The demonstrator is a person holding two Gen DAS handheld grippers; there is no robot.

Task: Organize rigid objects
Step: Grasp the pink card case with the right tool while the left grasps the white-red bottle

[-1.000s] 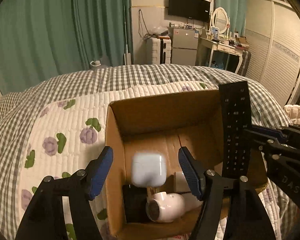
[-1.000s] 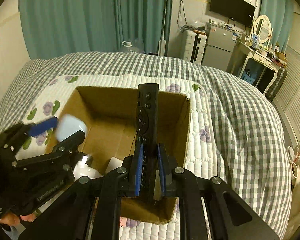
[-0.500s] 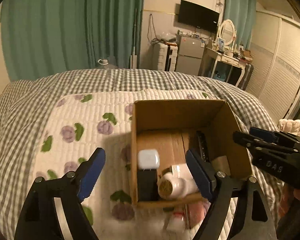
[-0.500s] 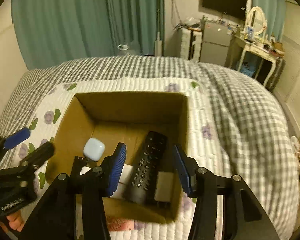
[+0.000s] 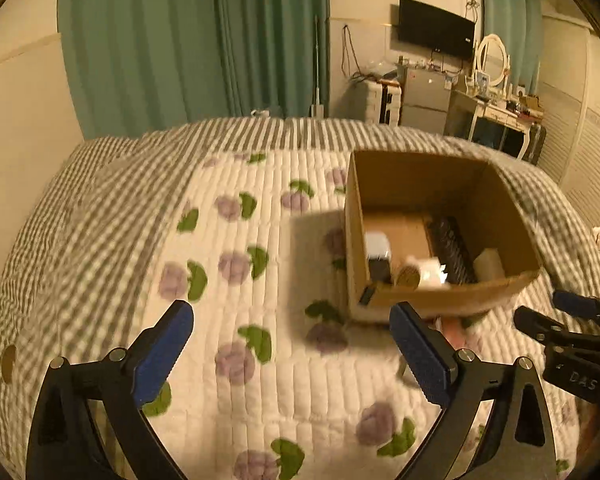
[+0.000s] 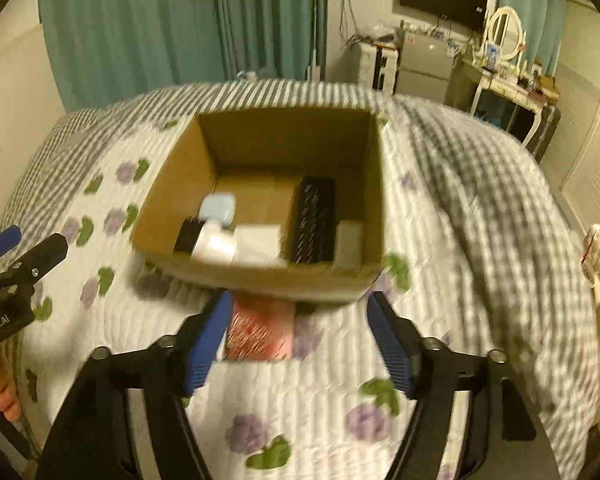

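The cardboard box [image 6: 260,276] on the bed [image 6: 480,240] already holds the remote [image 6: 314,220], a pale blue case [image 6: 218,208] and white items. Both the left gripper [image 5: 292,344] and the right gripper [image 6: 298,340] gape wide, empty. A pink packet [image 6: 260,328] lies just outside the box's near wall, seemingly left to pack.

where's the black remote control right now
The black remote lies flat inside the cardboard box on the bed, toward its right side in the right wrist view, between two white items.
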